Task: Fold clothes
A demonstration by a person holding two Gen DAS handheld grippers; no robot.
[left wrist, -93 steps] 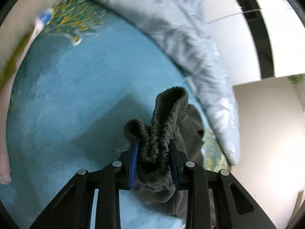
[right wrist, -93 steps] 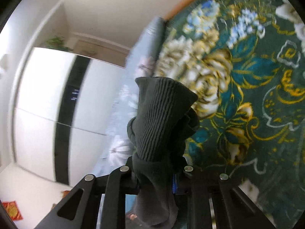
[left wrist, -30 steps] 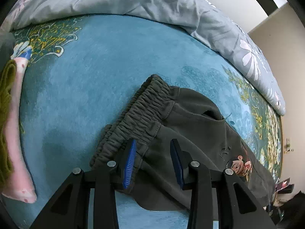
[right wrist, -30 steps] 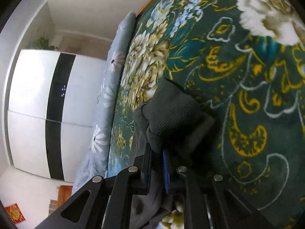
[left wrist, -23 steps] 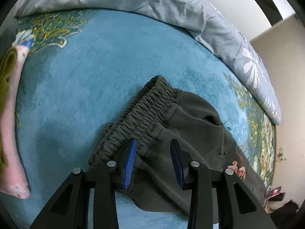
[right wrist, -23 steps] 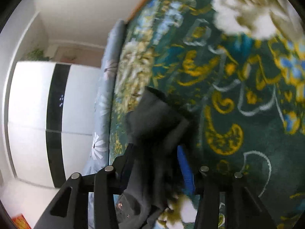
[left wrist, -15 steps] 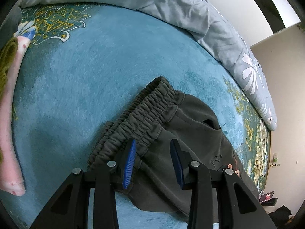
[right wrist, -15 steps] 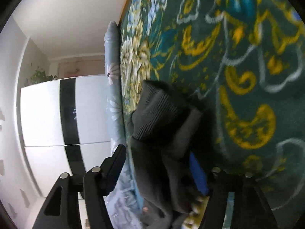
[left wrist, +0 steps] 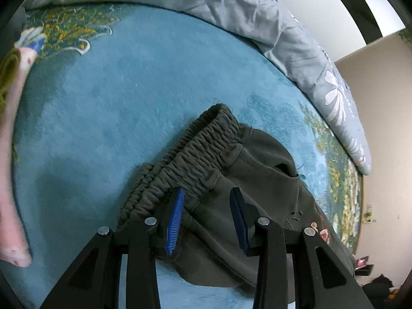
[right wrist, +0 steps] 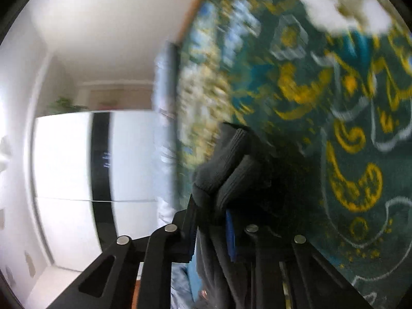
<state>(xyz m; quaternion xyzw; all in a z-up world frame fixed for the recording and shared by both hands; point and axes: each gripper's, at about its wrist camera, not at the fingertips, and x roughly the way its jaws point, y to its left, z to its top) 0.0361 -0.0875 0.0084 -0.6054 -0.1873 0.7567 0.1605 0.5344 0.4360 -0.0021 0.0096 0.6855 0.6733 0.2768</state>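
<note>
Dark grey sweatpants (left wrist: 231, 180) lie on the blue floral carpet (left wrist: 103, 103), elastic waistband toward the upper left. My left gripper (left wrist: 206, 206) is open, its blue pads apart, hovering just above the waistband and holding nothing. In the right wrist view my right gripper (right wrist: 213, 219) is shut on the ribbed cuff of the sweatpants (right wrist: 226, 164), which bunches up between the jaws above the green floral carpet (right wrist: 334, 128). That view is blurred by motion.
A grey floral duvet (left wrist: 257, 13) lies along the carpet's far edge. A pink spotted garment (left wrist: 10, 180) lies at the left edge. A white wardrobe with a black stripe (right wrist: 100, 167) stands behind the right gripper. Small dark items (left wrist: 365, 262) lie on the floor at the right.
The left gripper let go of the waistband and now stays open over it. The right gripper opened about half a second ago and has closed on the cuff again, swinging fast.
</note>
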